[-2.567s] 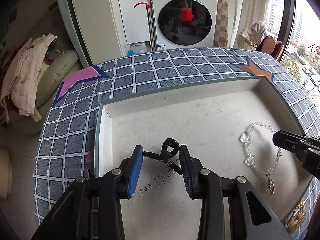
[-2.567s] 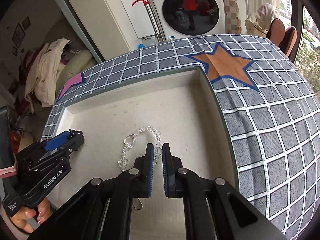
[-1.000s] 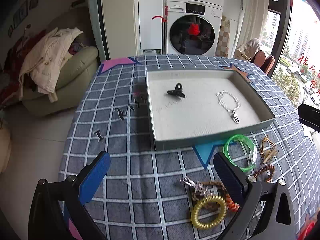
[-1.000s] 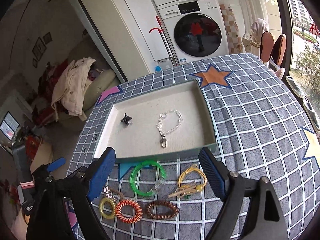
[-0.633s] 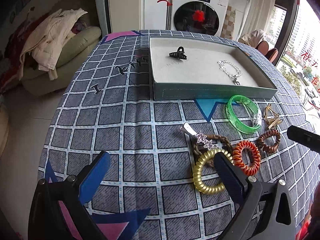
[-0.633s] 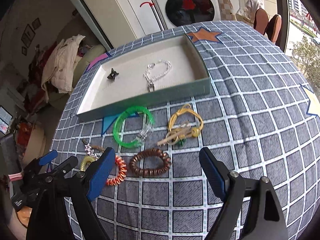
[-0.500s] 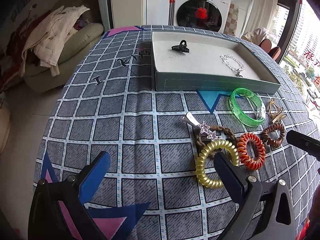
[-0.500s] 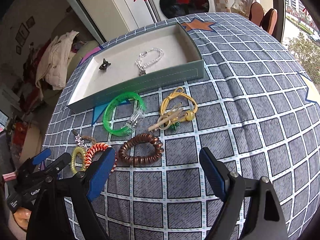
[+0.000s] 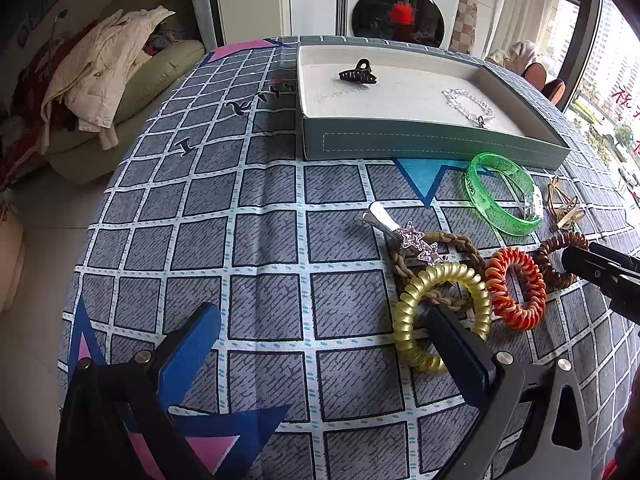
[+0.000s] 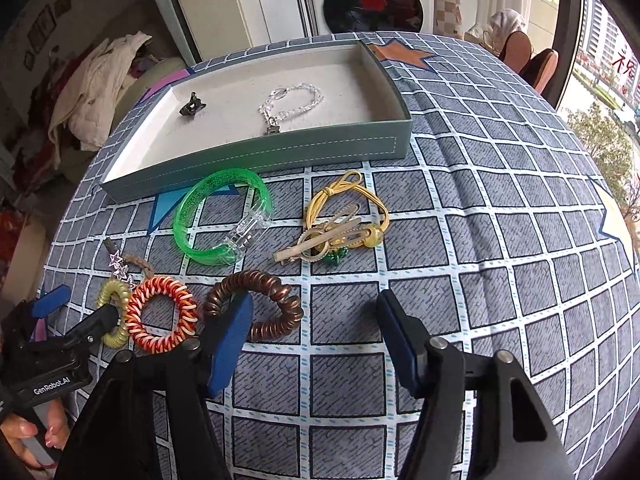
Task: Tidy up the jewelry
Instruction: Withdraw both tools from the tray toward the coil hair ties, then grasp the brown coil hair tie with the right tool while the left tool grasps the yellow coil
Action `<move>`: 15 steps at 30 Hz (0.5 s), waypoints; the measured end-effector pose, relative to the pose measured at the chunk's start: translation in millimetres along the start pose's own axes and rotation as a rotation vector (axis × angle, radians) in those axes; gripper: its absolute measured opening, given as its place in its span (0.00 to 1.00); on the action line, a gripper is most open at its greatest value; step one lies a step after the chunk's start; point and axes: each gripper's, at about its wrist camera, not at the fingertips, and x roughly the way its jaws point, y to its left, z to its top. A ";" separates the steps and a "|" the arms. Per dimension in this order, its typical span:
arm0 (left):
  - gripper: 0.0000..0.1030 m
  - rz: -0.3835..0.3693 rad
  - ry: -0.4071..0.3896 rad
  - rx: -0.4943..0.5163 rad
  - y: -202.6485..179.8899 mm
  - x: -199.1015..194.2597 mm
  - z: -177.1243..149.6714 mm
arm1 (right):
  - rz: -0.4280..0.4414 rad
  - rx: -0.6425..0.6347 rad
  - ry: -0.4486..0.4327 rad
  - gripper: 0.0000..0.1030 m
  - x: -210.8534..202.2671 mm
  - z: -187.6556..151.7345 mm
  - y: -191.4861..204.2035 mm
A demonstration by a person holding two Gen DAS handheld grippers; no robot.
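While its jaws have just been narrowing on nothing, the right gripper straddles the brown coil tie; the left gripper gapes wide beside the yellow coil tie.

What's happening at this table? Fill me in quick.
A person with a gripper in each hand is sorting jewelry into a teal tray. A black claw clip and a crystal bracelet already lie inside. The left gripper is open beside the yellow spiral hair tie. The right gripper, its jaws just closing partway, straddles the brown spiral hair tie without gripping it.
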 end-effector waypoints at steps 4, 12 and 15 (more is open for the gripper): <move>1.00 -0.002 -0.012 0.024 -3.9 -2.5 -1.1 | -0.034 -0.071 -0.010 0.54 0.0 -4.1 12.1; 0.89 -0.033 -0.033 0.102 -15.8 -11.2 -1.0 | -0.030 -0.116 -0.011 0.25 -4.1 -10.4 18.8; 0.89 -0.037 -0.031 0.114 -18.0 -11.9 -0.7 | -0.027 -0.122 -0.011 0.19 -4.8 -12.4 20.1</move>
